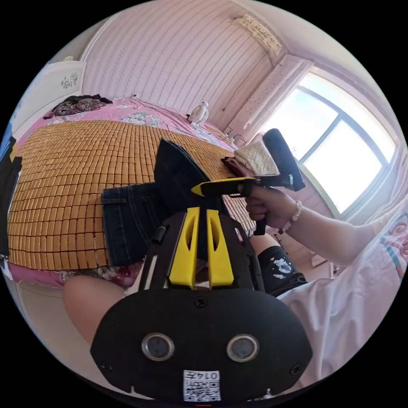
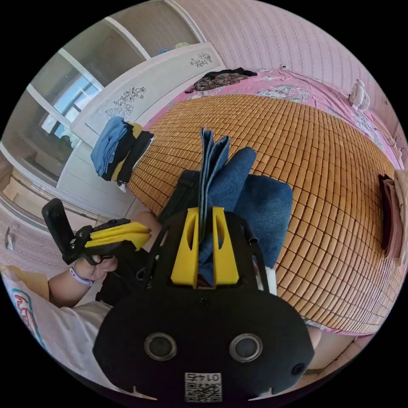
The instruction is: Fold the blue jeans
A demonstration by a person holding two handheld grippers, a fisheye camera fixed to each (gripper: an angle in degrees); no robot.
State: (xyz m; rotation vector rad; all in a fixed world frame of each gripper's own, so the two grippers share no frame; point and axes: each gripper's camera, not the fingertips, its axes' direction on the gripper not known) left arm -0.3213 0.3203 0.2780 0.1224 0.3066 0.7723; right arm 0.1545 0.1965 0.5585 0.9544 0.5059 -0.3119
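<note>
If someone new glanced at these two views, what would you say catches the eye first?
Probably the blue jeans, lifted off the golden bamboo mat that covers the bed, with a fold of denim standing up between the right claw's yellow jaws. In the left gripper view, the left claw also meets the dark denim near the mat's edge, and the bright window glares beyond the person's hand.

A bed (image 1: pixel 127 111) with a pink sheet carries a woven bamboo mat (image 1: pixel 63 178). The blue jeans (image 1: pixel 127 221) lie on the mat's near edge. A dark patterned garment (image 1: pixel 76 105) lies beyond the mat's far end, and folded cloths (image 1: pixel 255 159) rest at its window-side edge.
</note>
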